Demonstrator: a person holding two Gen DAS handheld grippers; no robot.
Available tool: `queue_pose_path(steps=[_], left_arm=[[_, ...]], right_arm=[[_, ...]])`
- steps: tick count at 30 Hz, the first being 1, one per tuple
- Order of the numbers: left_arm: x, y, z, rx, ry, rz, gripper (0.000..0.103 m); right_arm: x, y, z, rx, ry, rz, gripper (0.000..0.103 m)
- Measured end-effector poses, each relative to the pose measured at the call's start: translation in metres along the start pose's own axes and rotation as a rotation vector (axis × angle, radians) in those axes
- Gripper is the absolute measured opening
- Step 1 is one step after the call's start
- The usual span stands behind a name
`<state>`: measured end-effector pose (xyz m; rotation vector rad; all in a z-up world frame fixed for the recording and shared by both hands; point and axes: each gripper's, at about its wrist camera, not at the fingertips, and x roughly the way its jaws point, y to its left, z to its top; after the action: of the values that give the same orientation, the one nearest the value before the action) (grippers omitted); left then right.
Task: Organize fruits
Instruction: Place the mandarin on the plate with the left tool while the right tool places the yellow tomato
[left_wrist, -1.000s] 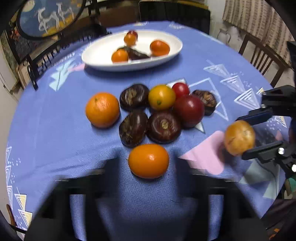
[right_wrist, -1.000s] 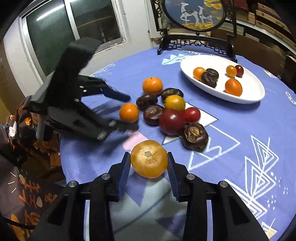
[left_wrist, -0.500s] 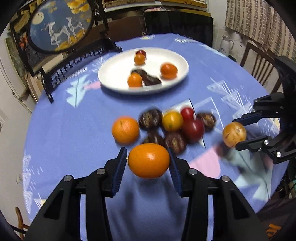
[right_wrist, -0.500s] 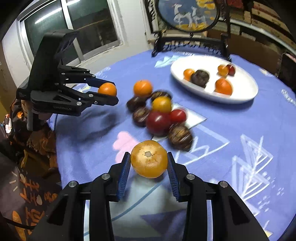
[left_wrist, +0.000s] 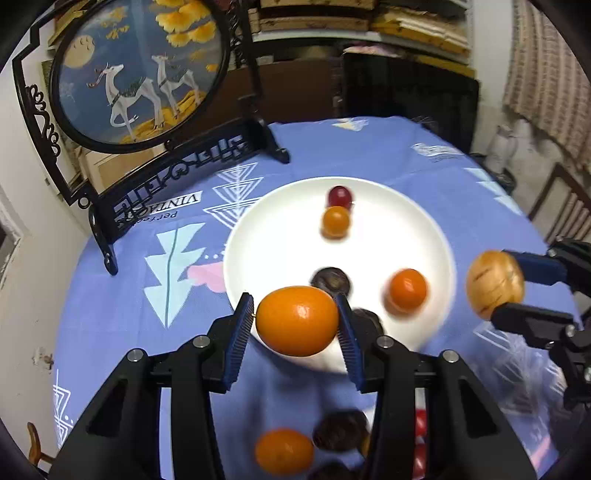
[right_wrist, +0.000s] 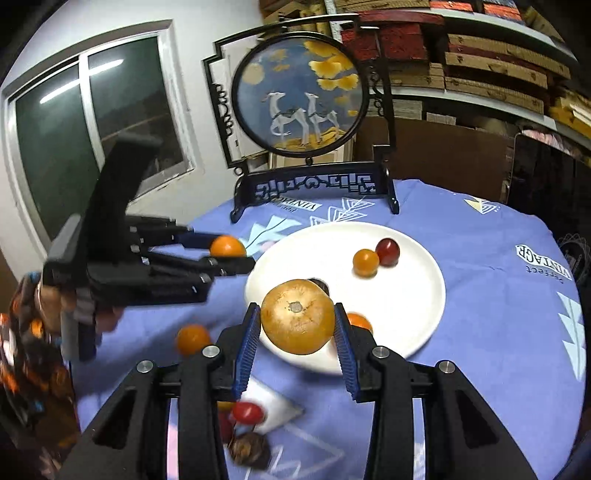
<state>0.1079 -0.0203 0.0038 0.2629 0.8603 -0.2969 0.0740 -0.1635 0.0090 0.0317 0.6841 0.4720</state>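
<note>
Above the white plate (left_wrist: 424, 229) — left claw (left_wrist: 297, 321) grips an orange (left_wrist: 297, 320), right claw (right_wrist: 295, 317) a tan fruit (right_wrist: 297, 316).

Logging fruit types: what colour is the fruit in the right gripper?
Golden tan fruit with faint brown streaks, seen best in the right wrist view.

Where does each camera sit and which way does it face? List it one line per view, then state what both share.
Left wrist: sits behind the left gripper, facing the white plate and deer screen; own jaws hold an orange.
Right wrist: sits behind the right gripper, facing the same plate; own jaws hold a russet-yellow fruit.
Shared: plate, screen, blue tablecloth, and each other's gripper.
</note>
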Motion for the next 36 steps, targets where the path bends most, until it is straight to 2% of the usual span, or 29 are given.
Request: queue_pose_path(steps=[7, 14, 29, 30, 32, 36], left_arm=[[0.045, 0.007, 0.013, -0.032, 0.062, 0.035, 0.044], [0.066, 0.009, 0.021, -0.035, 0.083, 0.057, 0.044], [0.082, 0.003, 0.024, -0.018, 0.101, 0.072, 0.044], [0.081, 0.003, 0.024, -0.017, 0.096, 0.073, 0.046], [0.079, 0.003, 0.026, -0.023, 0.079, 0.081, 0.067], [0.068, 0.007, 0.027, -0.031, 0.05, 0.083, 0.069]], right_arm=[[0.05, -0.028, 0.016, 0.078, 0.028, -0.016, 0.04], [0.081, -0.046, 0.023, 0.117, 0.057, -0.036, 0.04], [0.103, -0.054, 0.028, 0.128, 0.077, -0.045, 0.041], [0.103, -0.056, 0.028, 0.135, 0.066, -0.056, 0.042], [0.098, -0.059, 0.03, 0.153, 0.038, -0.061, 0.051], [0.084, -0.058, 0.029, 0.158, 0.024, -0.044, 0.055]])
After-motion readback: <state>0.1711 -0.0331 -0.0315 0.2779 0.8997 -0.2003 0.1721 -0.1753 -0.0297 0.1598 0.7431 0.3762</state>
